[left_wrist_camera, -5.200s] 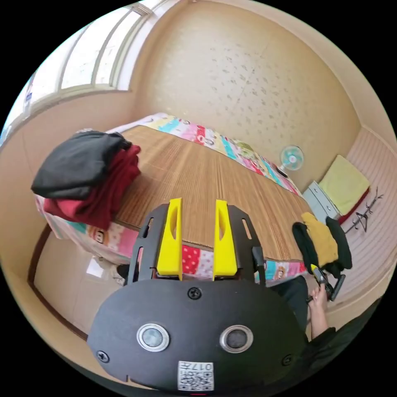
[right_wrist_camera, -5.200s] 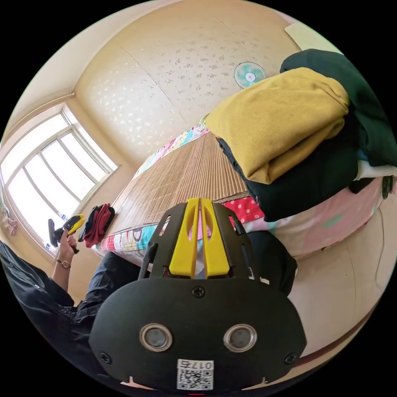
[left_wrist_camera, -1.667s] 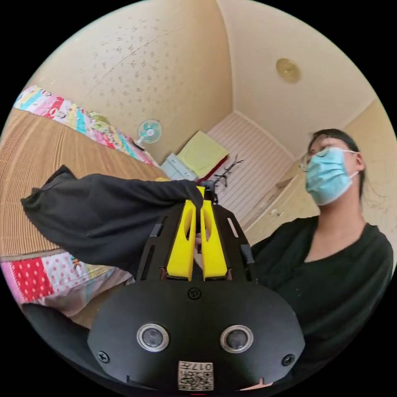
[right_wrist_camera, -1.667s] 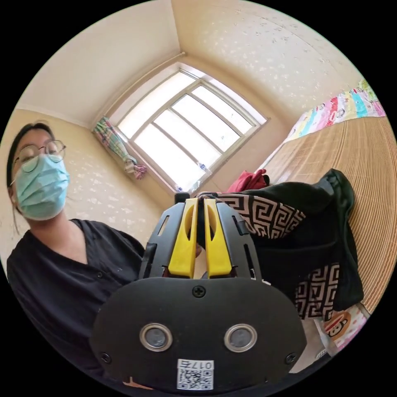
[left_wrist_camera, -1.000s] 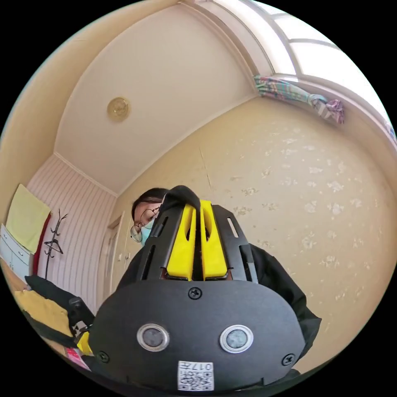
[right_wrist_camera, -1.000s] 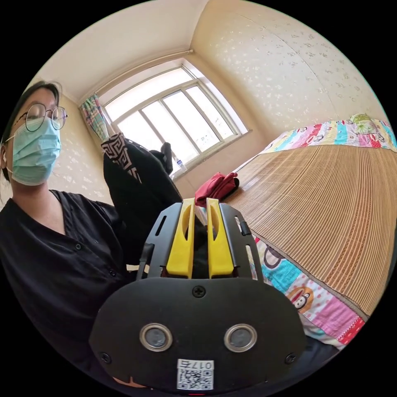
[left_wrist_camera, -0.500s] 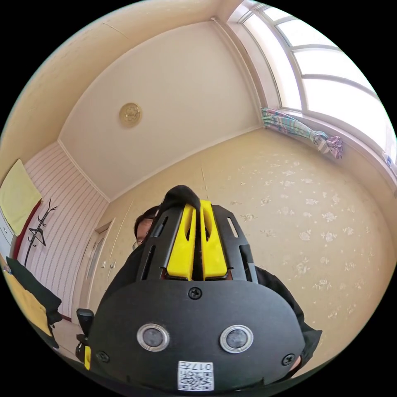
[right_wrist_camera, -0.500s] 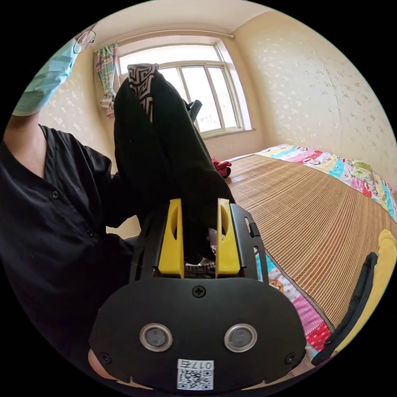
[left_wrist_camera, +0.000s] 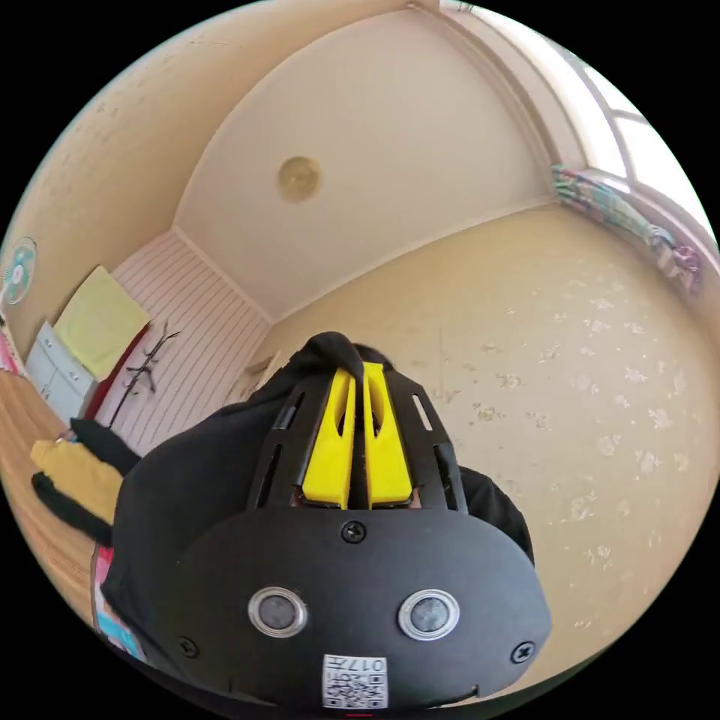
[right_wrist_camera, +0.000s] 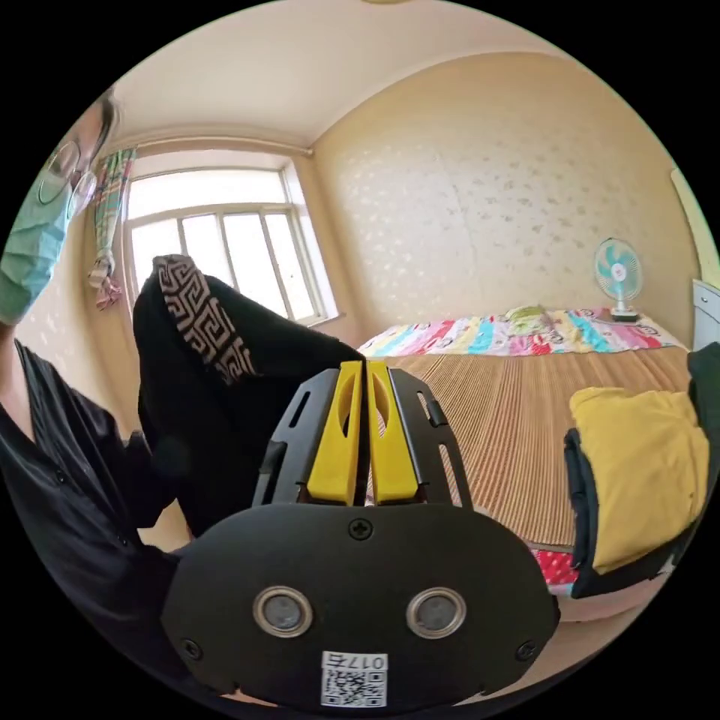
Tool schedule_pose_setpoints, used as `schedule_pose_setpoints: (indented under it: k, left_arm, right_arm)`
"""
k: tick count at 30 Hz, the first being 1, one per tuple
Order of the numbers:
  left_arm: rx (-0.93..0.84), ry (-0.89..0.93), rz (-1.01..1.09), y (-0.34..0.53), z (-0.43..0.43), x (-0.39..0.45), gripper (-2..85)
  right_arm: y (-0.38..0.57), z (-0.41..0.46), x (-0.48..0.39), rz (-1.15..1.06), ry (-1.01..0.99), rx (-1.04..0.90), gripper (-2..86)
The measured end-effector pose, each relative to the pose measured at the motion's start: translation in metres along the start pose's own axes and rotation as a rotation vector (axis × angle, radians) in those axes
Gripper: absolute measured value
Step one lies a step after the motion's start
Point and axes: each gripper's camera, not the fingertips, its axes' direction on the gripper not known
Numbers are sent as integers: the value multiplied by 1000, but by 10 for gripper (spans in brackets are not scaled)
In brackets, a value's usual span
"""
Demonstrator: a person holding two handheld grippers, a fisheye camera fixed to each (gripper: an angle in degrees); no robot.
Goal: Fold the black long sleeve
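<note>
The black long sleeve hangs in the air in front of the person. My left gripper points up toward the ceiling, shut on a bunched bit of the black cloth at its tips. In the right gripper view the black long sleeve drapes at the left, with a black-and-white patterned band near its top. One edge runs taut down to my right gripper, whose yellow jaws stand pressed together on the cloth. The garment is off the bed mat.
A pile with a yellow garment on dark ones lies at the near right end of the bed, and the same pile shows in the left gripper view. The person stands at left. A fan stands beyond the bed.
My right gripper's jaws, open around the black cloth half a second ago, have shut on it. The left gripper has stayed shut on the cloth. Both cameras have turned.
</note>
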Motion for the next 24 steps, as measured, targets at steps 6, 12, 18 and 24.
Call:
schedule_pose_setpoints:
  k: [6, 12, 18, 24]
  left_arm:
    - [-84, -1014, -57, 32, 0, 61, -9]
    - [-59, -1033, 280, 15, 85, 112, -10]
    - [-95, -1412, 300, -68, 107, 83, -7]
    - [-261, -1660, -170, -216, 5, -129, 72]
  right_arm:
    - [-63, -92, -61, -72, 201, 367, 10]
    - [-74, -122, -126, -114, 236, 663, 9]
    - [-115, -84, -115, -35, 328, 627, 10]
    - [-233, 146, 15, -56, 551, 116, 13]
